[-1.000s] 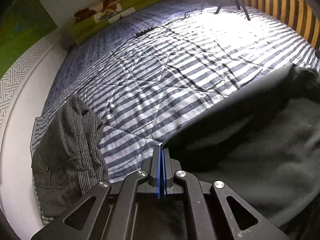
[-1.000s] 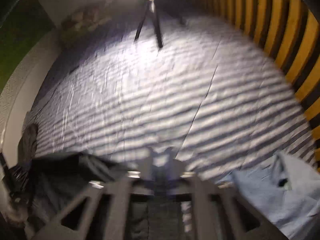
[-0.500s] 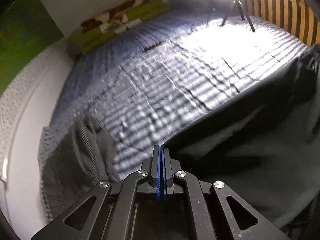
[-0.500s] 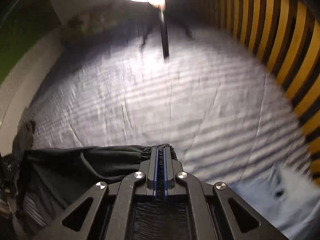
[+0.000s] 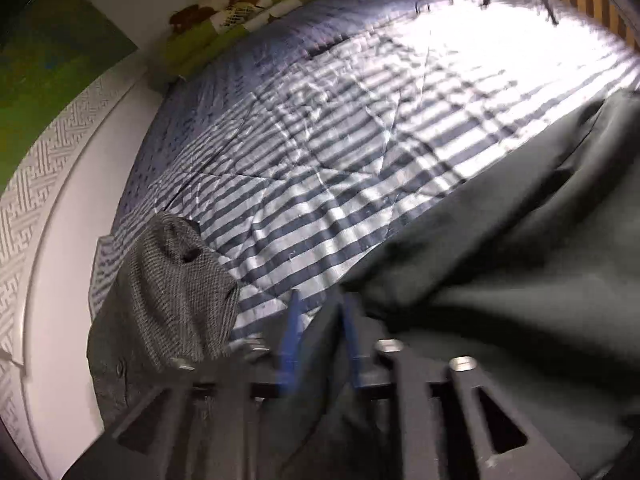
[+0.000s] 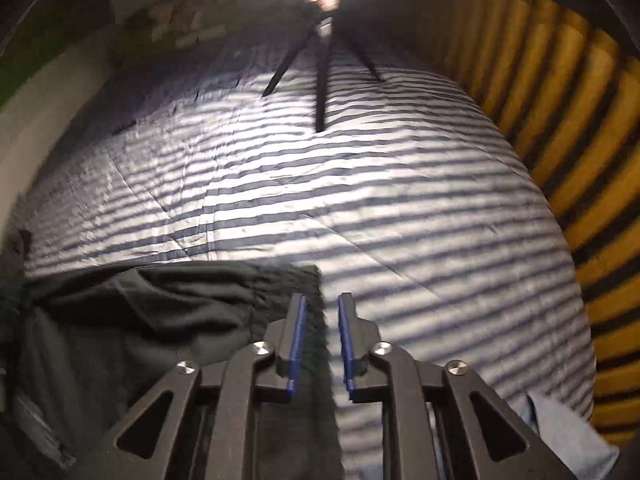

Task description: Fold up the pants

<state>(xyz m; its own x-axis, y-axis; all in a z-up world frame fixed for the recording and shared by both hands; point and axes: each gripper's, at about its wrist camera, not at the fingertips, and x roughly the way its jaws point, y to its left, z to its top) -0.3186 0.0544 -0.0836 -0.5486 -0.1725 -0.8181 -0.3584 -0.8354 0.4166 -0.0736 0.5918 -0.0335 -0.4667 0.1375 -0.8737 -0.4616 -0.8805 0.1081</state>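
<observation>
— While we look along both grippers, what lies under us is a bed (image 6: 400, 208) covered by a quilted spread in dark blue and white stripes, creased in long diagonal lines

— And we see strong light falling on its far end, where the thin black legs of a stand (image 6: 320, 92) rest on the spread; the lamp above them is blown out to white

— On our right a wall of yellow and black slats (image 6: 568, 160) curves round the bed. On our left there is a white ledge with a woven pattern (image 5: 36, 184), a green panel (image 5: 52, 48) above it, and a green and brown patterned bolster (image 5: 240, 12) at the head

— Where are the pants?

— The black pants (image 5: 500, 280) lie across the near edge of the bed, spread between our two hands. A grey checked garment (image 5: 168, 300) sits crumpled at the left edge, and a pale blue cloth (image 6: 568, 432) lies at the near right

— And the fingers?

— Our left gripper (image 5: 320, 320) is blurred, its fingers coming apart, with a fold of black cloth between them; we cannot tell whether the pads touch it. Our right gripper (image 6: 322, 332) is opening too, the gathered waistband edge standing in the gap, close to the left pad and clear of the right one
</observation>
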